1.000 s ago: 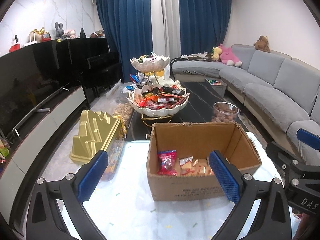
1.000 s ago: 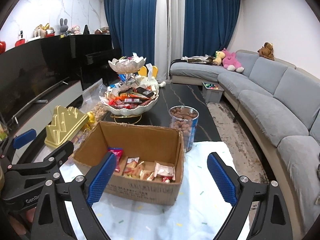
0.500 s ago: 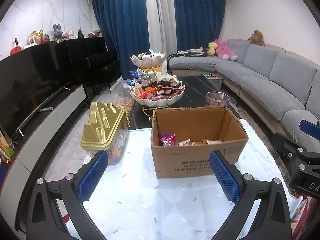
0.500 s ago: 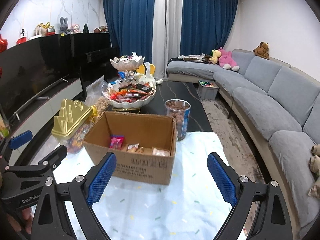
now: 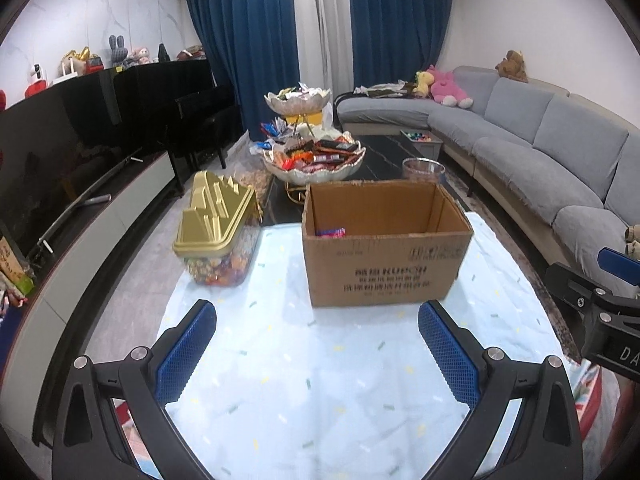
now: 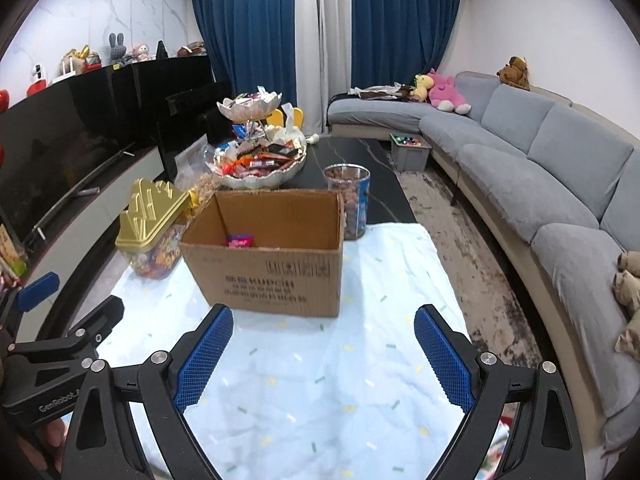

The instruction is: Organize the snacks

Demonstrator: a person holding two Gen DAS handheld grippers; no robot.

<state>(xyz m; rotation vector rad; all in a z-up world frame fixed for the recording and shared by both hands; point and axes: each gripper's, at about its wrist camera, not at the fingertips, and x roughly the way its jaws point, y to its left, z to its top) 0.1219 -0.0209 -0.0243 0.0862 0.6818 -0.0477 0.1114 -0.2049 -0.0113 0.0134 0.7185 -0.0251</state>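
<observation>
I see both hand-held grippers, left [image 5: 317, 344] and right [image 6: 323, 346], spread wide and holding nothing, short of the box [image 5: 384, 244] on the table [image 5: 320, 380]. Pink snack [image 6: 240, 241] inside box; gold-lidded jar [image 5: 218, 232] left of box.

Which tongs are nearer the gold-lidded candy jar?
Left. The left tongs hang open over the cloth with the gold-lidded candy jar just ahead to their left; the right tongs, also open, sit farther right, with the cardboard box ahead of them.
</observation>
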